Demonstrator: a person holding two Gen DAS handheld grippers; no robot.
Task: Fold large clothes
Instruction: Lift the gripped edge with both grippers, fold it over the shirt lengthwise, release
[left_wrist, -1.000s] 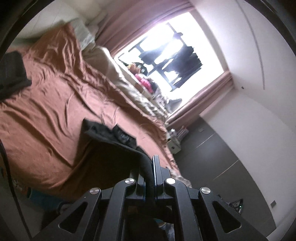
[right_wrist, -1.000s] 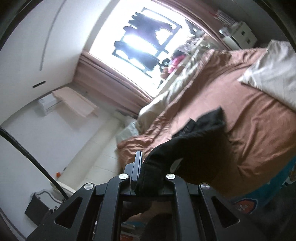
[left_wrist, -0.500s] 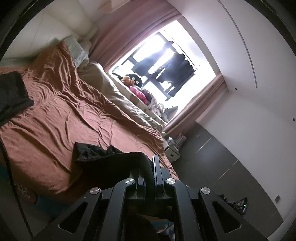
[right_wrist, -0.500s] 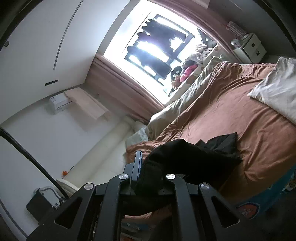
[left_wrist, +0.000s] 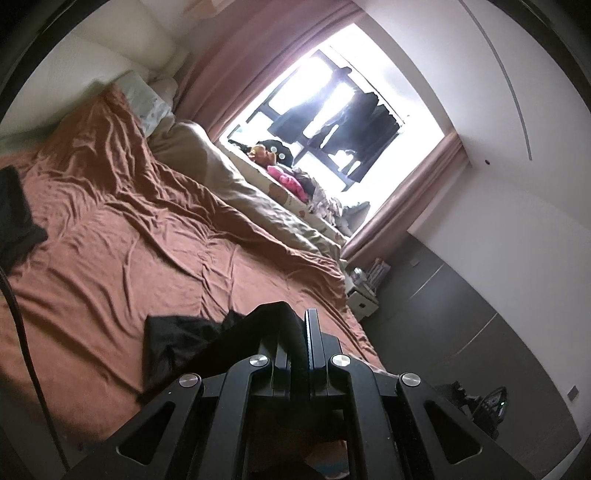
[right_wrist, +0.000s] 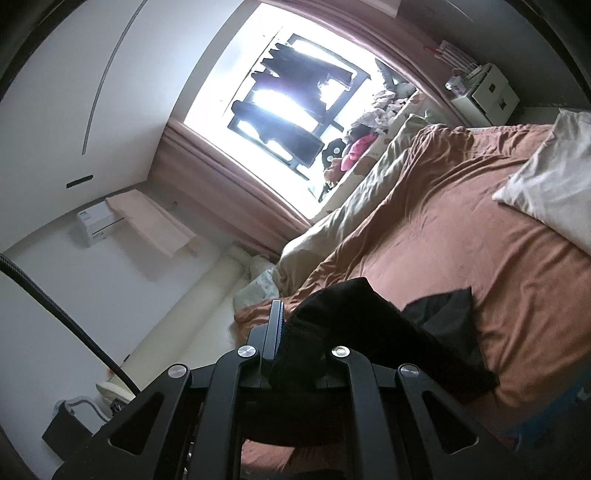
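Observation:
A black garment (left_wrist: 184, 343) hangs between both grippers over the near edge of a bed with a rust-brown sheet (left_wrist: 110, 229). My left gripper (left_wrist: 301, 332) is shut on one edge of the cloth, which arches out of its jaws. In the right wrist view my right gripper (right_wrist: 284, 325) is shut on another edge of the same garment (right_wrist: 436, 328), whose far end trails onto the sheet (right_wrist: 480, 229). A second dark garment (left_wrist: 14, 218) lies folded at the left of the bed.
A beige duvet (left_wrist: 240, 192) is bunched along the window side of the bed. A white pillow (right_wrist: 554, 177) lies at the right. A small white drawer unit (left_wrist: 364, 299) stands beside the bed. Pink curtains frame a bright window (left_wrist: 332, 110).
Both grippers have drawn back and risen with the garment. More of the brown sheet shows now, and the cloth's far end lies further from the cameras.

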